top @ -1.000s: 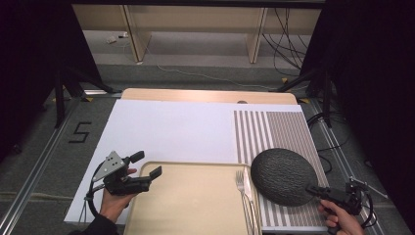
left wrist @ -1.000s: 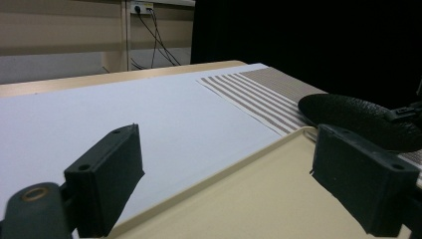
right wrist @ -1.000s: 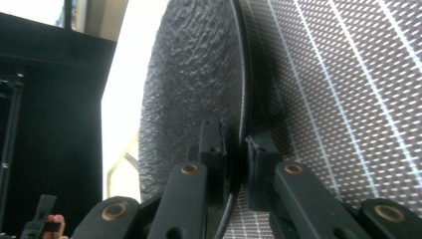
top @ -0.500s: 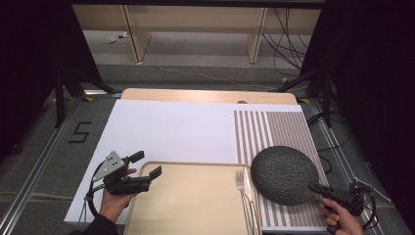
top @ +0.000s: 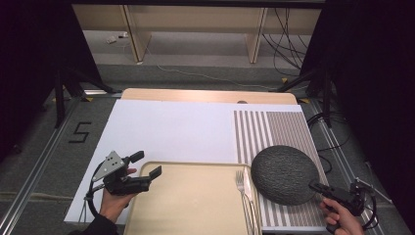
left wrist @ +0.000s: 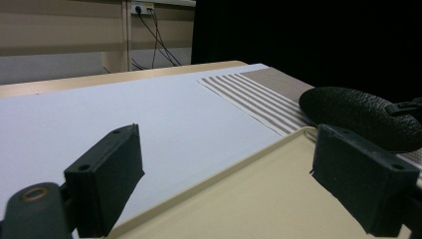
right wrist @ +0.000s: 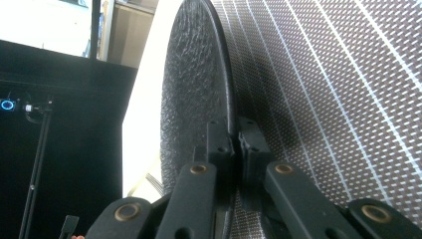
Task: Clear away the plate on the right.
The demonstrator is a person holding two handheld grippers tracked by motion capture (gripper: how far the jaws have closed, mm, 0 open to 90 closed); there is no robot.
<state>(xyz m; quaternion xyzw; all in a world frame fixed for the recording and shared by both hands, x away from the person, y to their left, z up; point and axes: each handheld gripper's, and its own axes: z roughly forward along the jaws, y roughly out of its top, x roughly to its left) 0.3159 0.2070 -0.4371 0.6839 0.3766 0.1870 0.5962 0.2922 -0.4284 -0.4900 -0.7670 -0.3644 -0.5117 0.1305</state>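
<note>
Item one: my right gripper [top: 314,186], jaws pinched tight on the near right rim of the dark plate [top: 284,174], one pad above the rim and one below. The plate lies on the striped mat [top: 274,127], just right of the tray [top: 195,200].

Item two: my left gripper [top: 147,166], jaws wide apart and holding nothing, hovering over the tray's far left corner, one jaw above the white sheet [top: 171,127].

Item three: fork [top: 241,188] and knife [top: 247,188], side by side on the tray's right edge, beside the plate.
</note>
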